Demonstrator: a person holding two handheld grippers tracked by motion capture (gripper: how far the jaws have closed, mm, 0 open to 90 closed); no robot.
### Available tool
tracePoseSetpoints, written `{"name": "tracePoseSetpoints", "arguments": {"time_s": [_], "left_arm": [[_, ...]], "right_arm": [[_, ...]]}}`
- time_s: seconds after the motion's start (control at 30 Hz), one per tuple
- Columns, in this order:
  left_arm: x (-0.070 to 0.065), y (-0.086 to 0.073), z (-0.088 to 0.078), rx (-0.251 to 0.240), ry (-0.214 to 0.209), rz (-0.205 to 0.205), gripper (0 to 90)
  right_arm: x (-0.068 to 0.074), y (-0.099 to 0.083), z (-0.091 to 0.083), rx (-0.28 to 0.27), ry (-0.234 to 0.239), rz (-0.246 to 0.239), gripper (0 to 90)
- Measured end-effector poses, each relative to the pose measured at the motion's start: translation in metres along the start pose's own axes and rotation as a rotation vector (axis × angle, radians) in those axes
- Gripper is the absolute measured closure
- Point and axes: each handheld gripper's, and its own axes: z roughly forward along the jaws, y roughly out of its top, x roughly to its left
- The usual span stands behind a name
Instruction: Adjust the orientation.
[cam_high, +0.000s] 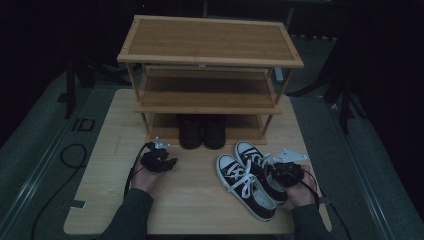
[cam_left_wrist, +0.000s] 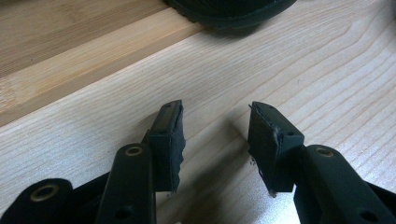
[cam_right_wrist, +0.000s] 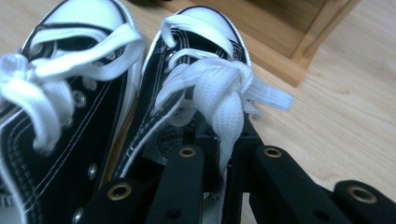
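Sneaker (cam_right_wrist: 187, 107) looks light and floppy (canvas); right gripper (cam_right_wrist: 219, 186) fingers pinch its heel collar and lace, a fair hold, while left gripper (cam_left_wrist: 215, 140) fingers stand spread, empty

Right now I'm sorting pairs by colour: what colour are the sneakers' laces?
White laces on the black sneakers, clearest in the right gripper view.

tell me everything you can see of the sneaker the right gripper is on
The right-hand sneaker is a low canvas shoe, black with white stitching, a white rubber toe cap, metal eyelets and flat white laces tied in a bow. It sits upright on the light wooden table, toe toward the shoe rack, pressed side by side against its twin. The right gripper has its jaws shut at the shoe's opening, with a lace running between them.
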Motion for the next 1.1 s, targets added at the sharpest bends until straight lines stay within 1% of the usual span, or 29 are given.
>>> {"name": "tracePoseSetpoints", "arguments": {"time_s": [0.1, 0.13, 0.23, 0.27, 0.3, 0.37, 0.43, 0.5, 0.53, 0.6, 0.7, 0.8, 0.93, 1.1], "left_arm": [[0.0, 0.0, 0.0, 0.0, 0.001, 0.001, 55.5], [0.0, 0.0, 0.0, 0.001, 0.002, 0.001, 55.5], [0.0, 0.0, 0.0, 0.0, 0.001, 0.001, 55.5], [0.0, 0.0, 0.0, 0.0, 0.0, 0.001, 55.5], [0.0, 0.0, 0.0, -0.001, 0.001, 0.0, 55.5], [0.0, 0.0, 0.0, -0.001, 0.001, 0.001, 55.5], [0.0, 0.0, 0.0, 0.0, 0.0, 0.001, 55.5], [0.0, 0.0, 0.0, -0.001, 0.0, 0.0, 55.5], [0.0, 0.0, 0.0, 0.0, 0.001, 0.001, 55.5], [0.0, 0.0, 0.0, -0.001, 0.001, 0.0, 55.4], [0.0, 0.0, 0.0, 0.0, 0.001, 0.002, 55.2], [0.0, 0.0, 0.0, -0.001, -0.001, 0.0, 55.2], [0.0, 0.0, 0.0, -0.001, -0.002, 0.0, 55.0], [0.0, 0.0, 0.0, 0.0, 0.0, 0.002, 55.0]], "right_arm": [[0.0, -0.001, 0.0, -0.004, 0.003, -0.002, 85.5], [-0.002, -0.002, 0.001, 0.002, 0.015, 0.011, 85.4], [-0.005, -0.002, 0.002, 0.03, 0.026, 0.02, 84.6], [-0.006, -0.002, 0.002, 0.044, 0.037, 0.024, 83.3], [-0.006, -0.002, 0.001, 0.056, 0.037, 0.019, 80.6], [-0.006, -0.001, -0.002, 0.075, 0.032, 0.016, 72.5], [-0.008, -0.001, -0.005, 0.078, 0.028, 0.014, 68.4], [-0.009, 0.0, -0.007, 0.08, 0.03, 0.012, 66.7], [-0.01, 0.001, -0.011, 0.08, 0.033, 0.009, 64.2], [-0.01, 0.002, -0.014, 0.08, 0.036, 0.001, 61.9], [-0.012, 0.004, -0.019, 0.082, 0.044, 0.005, 59.0], [-0.015, 0.006, -0.021, 0.1, 0.068, 0.02, 56.3], [-0.02, 0.005, -0.025, 0.102, 0.09, 0.038, 53.2], [-0.022, 0.006, -0.034, 0.086, 0.101, 0.047, 51.0]]}}
